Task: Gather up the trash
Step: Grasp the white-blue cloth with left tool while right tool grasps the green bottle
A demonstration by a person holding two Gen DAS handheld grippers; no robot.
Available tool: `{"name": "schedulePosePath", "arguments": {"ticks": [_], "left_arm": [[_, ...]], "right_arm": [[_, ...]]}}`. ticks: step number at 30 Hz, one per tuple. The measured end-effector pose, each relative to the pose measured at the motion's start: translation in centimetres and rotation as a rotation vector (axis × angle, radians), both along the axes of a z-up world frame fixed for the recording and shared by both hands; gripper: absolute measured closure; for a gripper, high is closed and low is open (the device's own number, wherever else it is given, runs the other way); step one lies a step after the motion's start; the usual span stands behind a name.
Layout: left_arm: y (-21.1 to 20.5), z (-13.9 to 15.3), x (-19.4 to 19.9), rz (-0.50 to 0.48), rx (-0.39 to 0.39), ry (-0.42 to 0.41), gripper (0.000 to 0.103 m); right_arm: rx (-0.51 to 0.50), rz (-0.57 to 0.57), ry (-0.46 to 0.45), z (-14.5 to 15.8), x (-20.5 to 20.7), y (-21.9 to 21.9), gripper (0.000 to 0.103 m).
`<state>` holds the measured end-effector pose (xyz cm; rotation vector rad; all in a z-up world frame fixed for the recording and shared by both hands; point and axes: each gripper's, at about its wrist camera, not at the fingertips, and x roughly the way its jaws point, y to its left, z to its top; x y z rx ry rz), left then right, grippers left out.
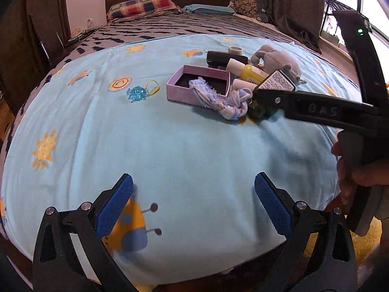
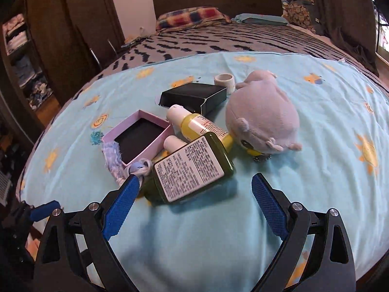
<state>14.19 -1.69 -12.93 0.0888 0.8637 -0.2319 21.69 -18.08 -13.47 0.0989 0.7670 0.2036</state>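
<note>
Right tool [image 2: 194, 189], spread wide, is being lined up on the green bottle [image 2: 192, 168]; its pads should be centred across the body.

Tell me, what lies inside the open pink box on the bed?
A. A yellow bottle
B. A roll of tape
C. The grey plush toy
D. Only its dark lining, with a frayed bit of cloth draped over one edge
D: the pink box shows only a dark lining, and the frayed cloth hangs over its near edge; the bottles, toy and tape lie outside it.
</note>
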Motion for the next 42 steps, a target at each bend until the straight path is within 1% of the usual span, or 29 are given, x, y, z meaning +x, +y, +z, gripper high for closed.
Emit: {"name": "schedulePosePath", "arguments": {"ticks": [2,3,4,5,7,13,19,21,24,25,27,28,29,31,32,33,38,42], "left_arm": [[0.0,0.1,0.4,-0.003,-0.002,-0.002,0.008],[-0.1,0.2,0.6,-0.003,-0.003,-0.003,0.008],[-0.1,0.2,0.7,-0.004,-0.004,-0.003,0.008],[-0.1,0.2,1.0,-0.004,-0.006,-0.003,0.008],[-0.2,0.3,1.3,-0.005,-0.011,-0.003,0.008],[-0.9,0.3,2.6,-0.021,-0.034,-0.006,0.008],[-2.5,0.5,4.3,-0.047,-0.061,-0.023,0.009],[-3.2,0.4,5.2,-0.05,-0.058,-0.017,0.011],[-4.0,0.0,6.4,-0.054,-0.072,-0.001,0.019],[-4.2,-0.1,6.9,-0.053,-0.081,0.005,0.023],[-4.5,-0.3,7.6,-0.047,-0.09,0.01,0.027],[-4.6,-0.4,7.8,-0.043,-0.095,0.007,0.033],[-4.7,-0.4,8.0,-0.04,-0.099,0.006,0.046],[-4.6,-0.4,8.2,-0.031,-0.107,0.008,0.058],[-4.5,-0.3,8.1,-0.038,-0.125,0.011,0.065],[-4.4,-0.2,7.9,-0.046,-0.136,0.014,0.068],[-3.9,0.4,5.8,-0.058,-0.127,-0.001,0.077],[-3.1,0.7,3.6,-0.059,-0.126,-0.01,0.078]], "right_arm": [[-0.008,0.005,0.013,-0.3,0.5,0.3,0.012],[-0.003,0.009,0.014,-0.4,0.7,0.4,0.017],[0.009,0.013,0.015,-0.5,0.9,0.4,0.02],[0.01,0.007,0.013,-0.4,1.0,0.3,0.025],[0.017,0.004,0.005,-0.2,1.1,0.0,0.031],[0.024,0.021,0.0,0.3,0.6,-1.3,0.031],[0.024,-0.029,-0.023,1.1,0.0,-3.9,0.031],[0.022,-0.041,-0.026,1.1,-0.2,-4.5,0.031],[0.024,-0.051,-0.03,1.1,-0.8,-5.3,0.031],[0.024,-0.052,-0.031,1.1,-1.0,-5.5,0.031],[0.019,-0.05,-0.033,1.0,-1.4,-5.7,0.031],[0.018,-0.049,-0.033,1.0,-1.5,-5.8,0.031],[0.017,-0.048,-0.032,0.9,-1.7,-5.9,0.031],[0.016,-0.047,-0.034,0.8,-2.1,-6.0,0.031],[0.017,-0.047,-0.035,0.8,-2.3,-6.0,0.031],[0.017,-0.047,-0.036,0.8,-2.6,-6.1,0.031],[0.026,-0.038,-0.042,0.9,-4.2,-5.8,0.031],[0.023,-0.03,-0.053,1.1,-6.0,-5.3,0.031]]}}
